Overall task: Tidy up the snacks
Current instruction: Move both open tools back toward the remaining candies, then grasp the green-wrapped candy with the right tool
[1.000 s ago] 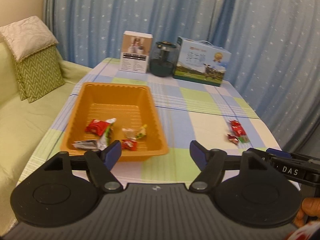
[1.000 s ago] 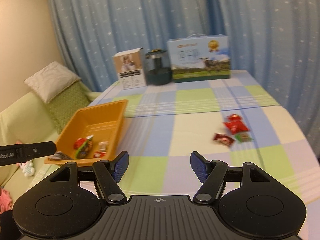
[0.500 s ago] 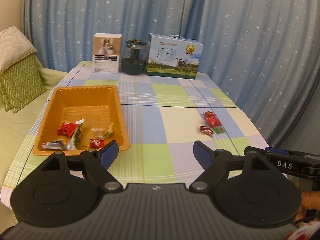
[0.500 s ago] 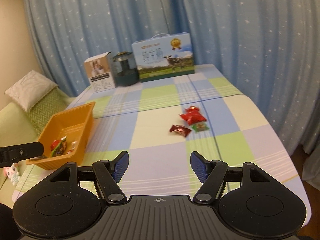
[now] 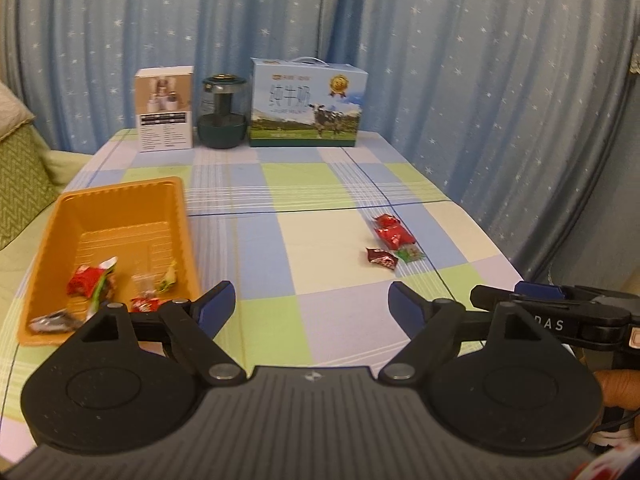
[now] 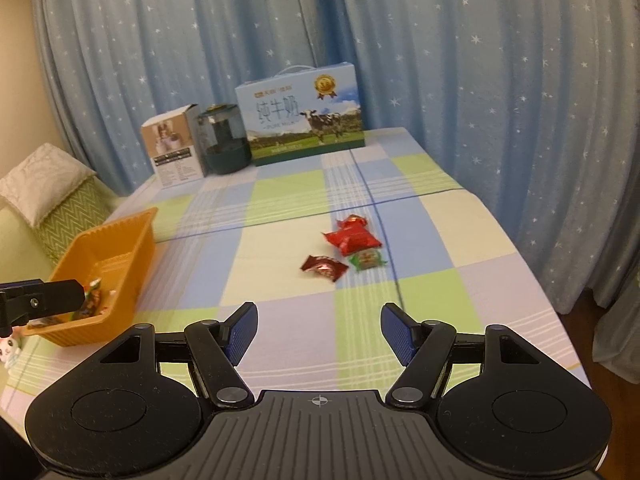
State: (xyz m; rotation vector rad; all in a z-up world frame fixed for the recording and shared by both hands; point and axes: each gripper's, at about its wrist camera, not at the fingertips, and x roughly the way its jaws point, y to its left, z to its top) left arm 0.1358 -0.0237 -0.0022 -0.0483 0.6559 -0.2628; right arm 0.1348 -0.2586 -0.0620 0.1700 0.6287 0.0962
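While both your grippers, left (image 5: pixel 311 305) and right (image 6: pixel 319 326), stand wide open and empty, the loose snacks (image 6: pixel 349 247) lie ahead on the desk (image 6: pixel 460 280), nearer your right; tray (image 5: pixel 120 216) sits left.

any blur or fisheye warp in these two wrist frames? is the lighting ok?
Left wrist view: blue starred curtain folds bow near the edges; warm, even light; loose red snack wrappers fairly sharp.
Right wrist view: same bowing; dark red snack packet and small green snack packet slightly smeared.

milk box (image 5: pixel 306 110), dark jar (image 5: pixel 221 121) & small white box (image 5: pixel 164 109) at checkered tablecloth's (image 5: pixel 280 184) far edge, starry blue curtain (image 5: pixel 460 60) behind
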